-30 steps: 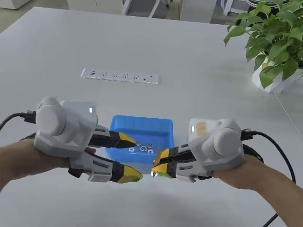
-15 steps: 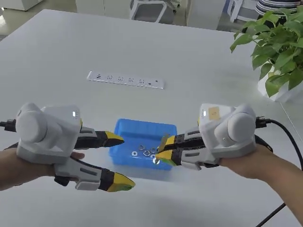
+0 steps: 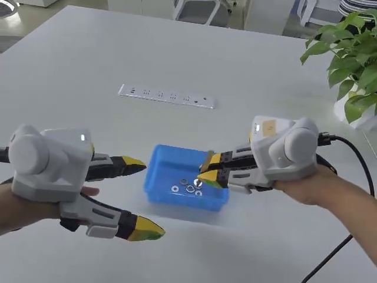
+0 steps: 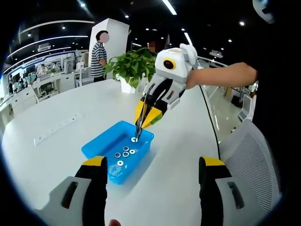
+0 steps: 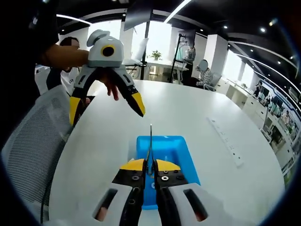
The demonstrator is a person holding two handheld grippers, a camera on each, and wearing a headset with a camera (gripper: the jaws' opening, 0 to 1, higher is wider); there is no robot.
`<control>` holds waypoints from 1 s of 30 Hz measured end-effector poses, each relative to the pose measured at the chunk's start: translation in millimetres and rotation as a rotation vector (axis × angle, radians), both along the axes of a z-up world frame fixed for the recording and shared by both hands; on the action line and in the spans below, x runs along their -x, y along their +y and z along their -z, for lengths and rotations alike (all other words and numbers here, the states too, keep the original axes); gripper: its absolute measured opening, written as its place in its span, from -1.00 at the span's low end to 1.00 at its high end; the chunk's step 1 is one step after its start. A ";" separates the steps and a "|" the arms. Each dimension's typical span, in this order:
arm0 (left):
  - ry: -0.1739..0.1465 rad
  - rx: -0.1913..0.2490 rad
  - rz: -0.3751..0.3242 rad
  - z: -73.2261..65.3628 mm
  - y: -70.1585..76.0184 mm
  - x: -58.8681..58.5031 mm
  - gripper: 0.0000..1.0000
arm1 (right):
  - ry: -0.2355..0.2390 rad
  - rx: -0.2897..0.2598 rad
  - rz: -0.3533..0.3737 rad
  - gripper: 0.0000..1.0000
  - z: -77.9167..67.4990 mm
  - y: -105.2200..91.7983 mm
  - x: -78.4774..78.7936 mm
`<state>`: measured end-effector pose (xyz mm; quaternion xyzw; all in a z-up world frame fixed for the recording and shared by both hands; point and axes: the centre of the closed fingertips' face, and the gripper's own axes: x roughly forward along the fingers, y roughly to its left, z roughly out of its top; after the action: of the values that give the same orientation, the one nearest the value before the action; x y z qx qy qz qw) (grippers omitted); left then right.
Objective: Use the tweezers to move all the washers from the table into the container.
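A blue container (image 3: 168, 164) sits on the white table with several washers (image 3: 187, 188) inside. My right gripper (image 3: 205, 171) is shut on thin metal tweezers (image 4: 140, 117), which point down into the container. A small washer (image 4: 134, 139) shows at their tip, just above the container's floor. In the right gripper view the tweezers (image 5: 151, 141) stick out from the shut right gripper (image 5: 150, 165) over the container (image 5: 164, 150). My left gripper (image 3: 141, 196) stands open and holds nothing, left of the container. Its yellow-tipped jaws frame the container (image 4: 101, 146) in the left gripper view.
A white power strip (image 3: 166, 96) lies on the table beyond the container. A potted plant (image 3: 353, 65) stands at the far right edge. A black cable (image 3: 347, 177) trails from the right gripper. A mesh chair (image 4: 254, 155) stands beside the table; people stand far behind.
My right gripper has carried the tweezers from the table in front of the container up and over it. The left gripper has drawn back to the left. The head camera has shifted.
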<state>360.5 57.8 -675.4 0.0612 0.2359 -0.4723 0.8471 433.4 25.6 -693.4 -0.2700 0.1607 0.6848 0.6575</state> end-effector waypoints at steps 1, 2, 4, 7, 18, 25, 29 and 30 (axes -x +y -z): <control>0.001 0.001 -0.002 0.0 0.6 0.0 0.71 | 0.000 0.001 -0.001 -0.86 1.5 0.3 -1.4; 0.002 0.004 -0.006 0.0 1.4 -0.1 0.72 | 0.002 0.002 -0.001 -0.86 4.4 0.4 -4.0; -0.002 0.008 -0.009 -0.9 3.0 -0.4 0.74 | -0.001 0.003 -0.003 -0.86 7.8 0.8 -6.9; -0.002 0.010 -0.023 -0.6 6.6 -1.9 0.78 | 0.007 0.007 0.000 -0.86 15.2 1.1 -12.7; 0.014 0.015 -0.037 3.8 12.8 -1.0 0.85 | 0.034 0.013 0.008 -0.86 38.6 4.4 -21.3; 0.017 0.013 -0.032 4.2 12.6 -3.0 0.85 | 0.039 0.028 0.010 -0.85 50.8 3.2 -22.5; 0.027 0.037 -0.035 1.5 10.2 -5.5 0.86 | 0.039 0.036 0.010 -0.85 55.4 2.3 -22.1; 0.027 0.039 -0.037 1.0 10.0 -7.4 0.85 | 0.042 0.037 0.010 -0.85 56.2 2.2 -22.0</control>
<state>367.9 67.7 -676.4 0.0338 0.2391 -0.4619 0.8534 455.4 27.8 -749.5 -0.2670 0.1882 0.6840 0.6522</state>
